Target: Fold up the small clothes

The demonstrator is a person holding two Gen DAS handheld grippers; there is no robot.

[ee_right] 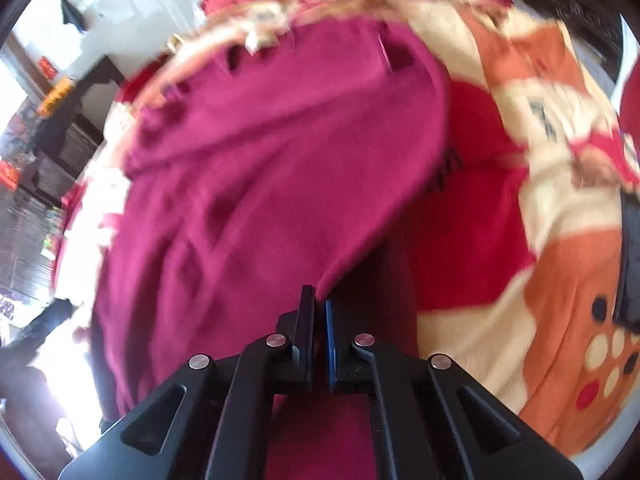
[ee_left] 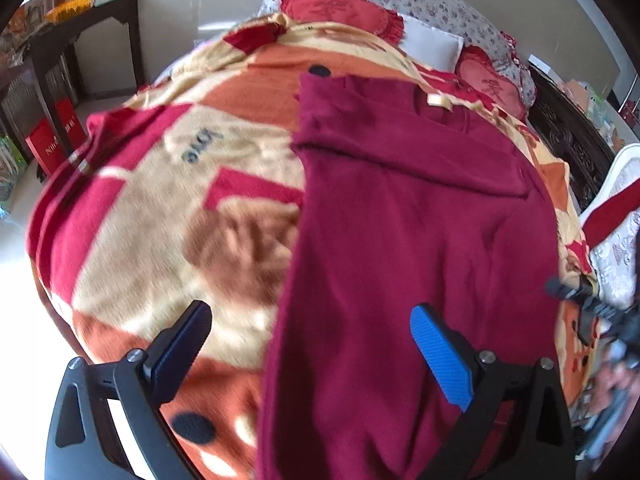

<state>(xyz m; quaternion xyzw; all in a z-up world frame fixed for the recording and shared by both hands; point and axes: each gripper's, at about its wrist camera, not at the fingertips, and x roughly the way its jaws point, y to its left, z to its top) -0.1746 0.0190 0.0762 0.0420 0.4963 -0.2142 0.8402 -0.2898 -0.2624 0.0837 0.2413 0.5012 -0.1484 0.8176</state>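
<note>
From the left wrist view, your left tool [ee_left: 310, 344] hangs released, its two fingers spread wide with nothing between them, hovering above the near part of the maroon shirt [ee_left: 400, 220]. The shirt lies on the patterned blanket [ee_left: 160, 200] that covers the bed, collar and label toward the pillows [ee_left: 424, 4] at the far end. Its left edge looks already turned in: a straight vertical fold runs down that side, and a sleeve lies across the chest. Your right tool [ee_left: 592, 312] shows only as a dark blurred shape at the right edge, beside the shirt's right side.

From the right wrist view, your right tool [ee_right: 319, 300] is clenched on a corner or edge of the maroon shirt [ee_right: 260, 160], the fingers nearly meeting with cloth pinched between them. The fabric rises from the blanket [ee_right: 560, 260] toward the grip, so this side looks lifted off the bed; motion blur hides whether it is a sleeve or the hem.

By my reading you are mid-fold: one side appears done, the right side is in hand, and the crosswise fold that makes a compact packet is not yet done.
</note>
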